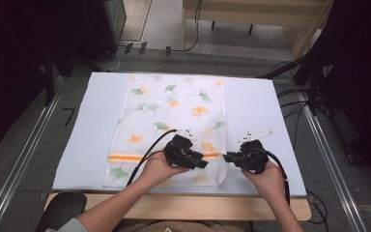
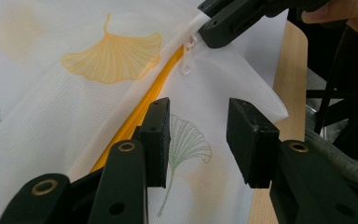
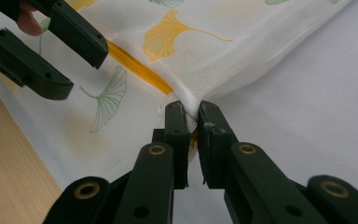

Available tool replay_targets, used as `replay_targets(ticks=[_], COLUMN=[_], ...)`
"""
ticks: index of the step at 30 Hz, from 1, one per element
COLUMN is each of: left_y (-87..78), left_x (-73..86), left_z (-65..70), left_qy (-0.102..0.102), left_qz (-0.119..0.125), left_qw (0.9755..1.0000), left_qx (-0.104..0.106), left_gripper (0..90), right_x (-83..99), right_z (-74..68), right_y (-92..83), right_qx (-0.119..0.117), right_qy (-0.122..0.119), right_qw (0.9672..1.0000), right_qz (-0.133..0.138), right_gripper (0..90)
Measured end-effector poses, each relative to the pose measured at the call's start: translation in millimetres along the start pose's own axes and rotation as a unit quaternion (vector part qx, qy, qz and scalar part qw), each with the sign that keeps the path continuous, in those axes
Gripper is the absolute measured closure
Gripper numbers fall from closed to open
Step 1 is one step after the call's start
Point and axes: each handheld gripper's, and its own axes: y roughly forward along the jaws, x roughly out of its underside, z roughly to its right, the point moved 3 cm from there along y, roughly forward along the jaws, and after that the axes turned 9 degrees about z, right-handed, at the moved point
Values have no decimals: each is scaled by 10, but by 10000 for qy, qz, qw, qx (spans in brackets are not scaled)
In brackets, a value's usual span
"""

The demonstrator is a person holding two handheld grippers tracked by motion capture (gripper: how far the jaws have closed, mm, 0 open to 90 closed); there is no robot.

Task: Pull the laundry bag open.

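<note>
A white mesh bag (image 1: 174,116) printed with green and orange ginkgo leaves lies flat on the white mat. An orange zipper (image 2: 140,112) runs across its near end, with the white zipper pull (image 2: 186,70) at the bag's right edge. My right gripper (image 3: 192,116) is shut on that edge, pinching the fabric where the zipper (image 3: 140,70) ends. My left gripper (image 2: 198,135) hovers open just over the cloth beside the zipper, nothing pressed between its pads. In the high view the left gripper (image 1: 204,164) and the right gripper (image 1: 227,157) point at each other, close together.
The white mat (image 1: 256,111) covers the table, and a strip of bare wood (image 1: 198,205) shows along the near edge. Metal rails run down both sides. Cables lie on the floor at the right and far end. A dark chair seat (image 1: 63,210) sits at the bottom left.
</note>
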Motion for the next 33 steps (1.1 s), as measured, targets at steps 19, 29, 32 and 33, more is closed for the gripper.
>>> replay_targets(ticks=[19, 29, 32, 33], left_y=[328, 385, 390, 392], left_x=[-92, -85, -92, -96], left_z=[60, 27, 15, 16], left_qy=[47, 28, 7, 8], left_qz=[-106, -102, -81, -52], left_qw=[9999, 9999, 10000, 10000], left_qx=[-56, -49, 5, 36], left_gripper=[629, 650, 668, 676], right_x=[-24, -34, -37, -38], right_z=[-41, -70, -77, -80], right_y=[-29, -27, -26, -27], right_qx=[-115, -159, -190, -205], right_qy=[-115, -168, -175, -174], right_qw=[9998, 9997, 9996, 9996], right_qz=[109, 110, 109, 111], right_gripper=[849, 850, 850, 850])
